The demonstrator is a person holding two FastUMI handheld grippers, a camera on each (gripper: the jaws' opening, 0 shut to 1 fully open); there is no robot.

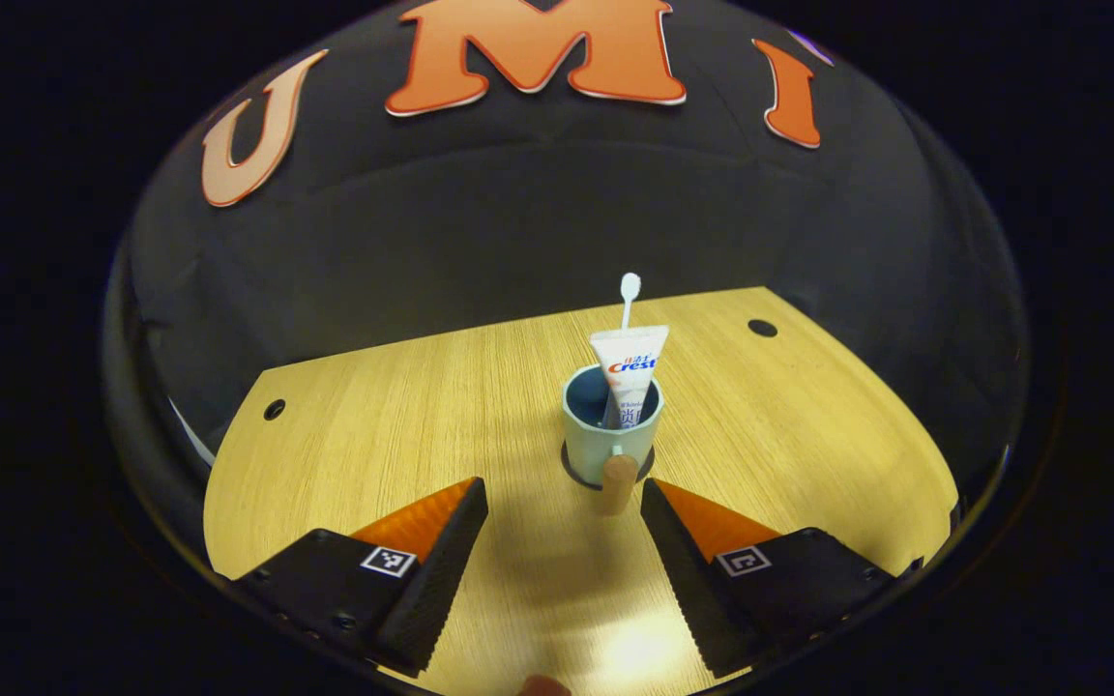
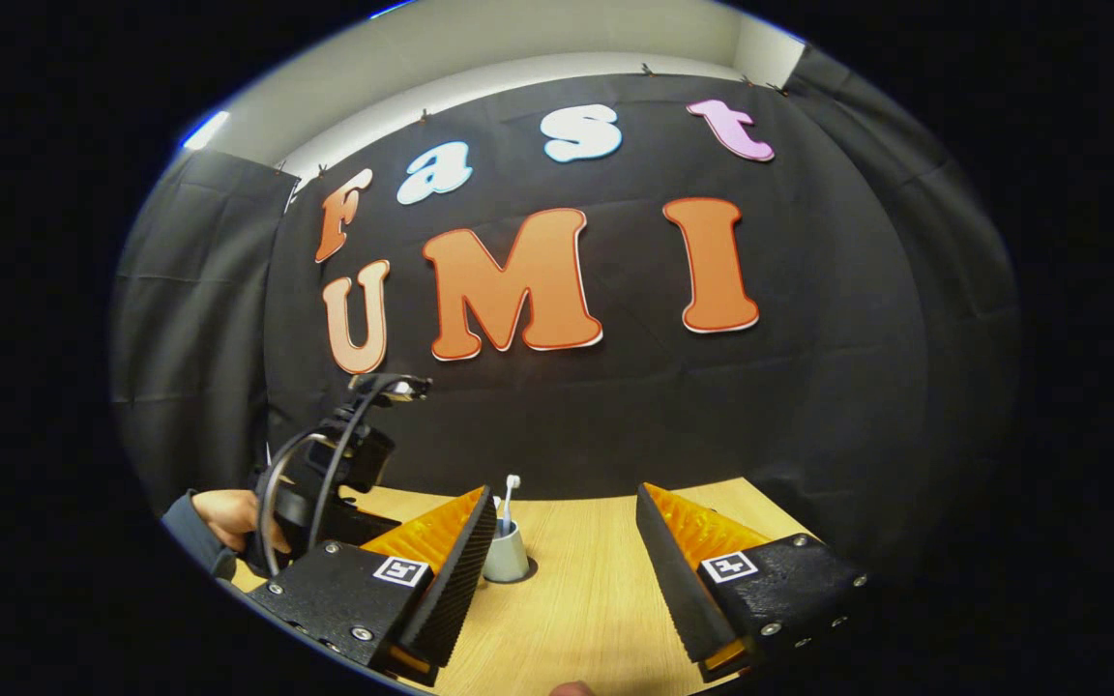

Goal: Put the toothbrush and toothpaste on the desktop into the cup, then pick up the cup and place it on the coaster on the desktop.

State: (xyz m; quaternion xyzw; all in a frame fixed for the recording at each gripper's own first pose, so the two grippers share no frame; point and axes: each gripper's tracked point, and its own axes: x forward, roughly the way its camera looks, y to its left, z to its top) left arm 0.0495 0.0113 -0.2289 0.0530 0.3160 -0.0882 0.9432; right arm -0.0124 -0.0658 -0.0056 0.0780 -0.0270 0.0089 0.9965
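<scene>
Cup (image 1: 607, 428) with toothbrush (image 1: 629, 295) and toothpaste (image 1: 630, 372) sits frame centre on coaster (image 1: 576, 471), dead ahead of my left gripper (image 1: 565, 527); jaws spread, empty. My right gripper (image 2: 565, 541) spread too, farther off.

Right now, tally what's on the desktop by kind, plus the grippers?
Cup: 1
Toothbrush: 1, standing in the cup
Toothpaste: 1, standing in the cup
Coaster: 1, under the cup
Grippers: 2, left gripper and right gripper, both jaws apart, holding nothing
Total: 6
</scene>
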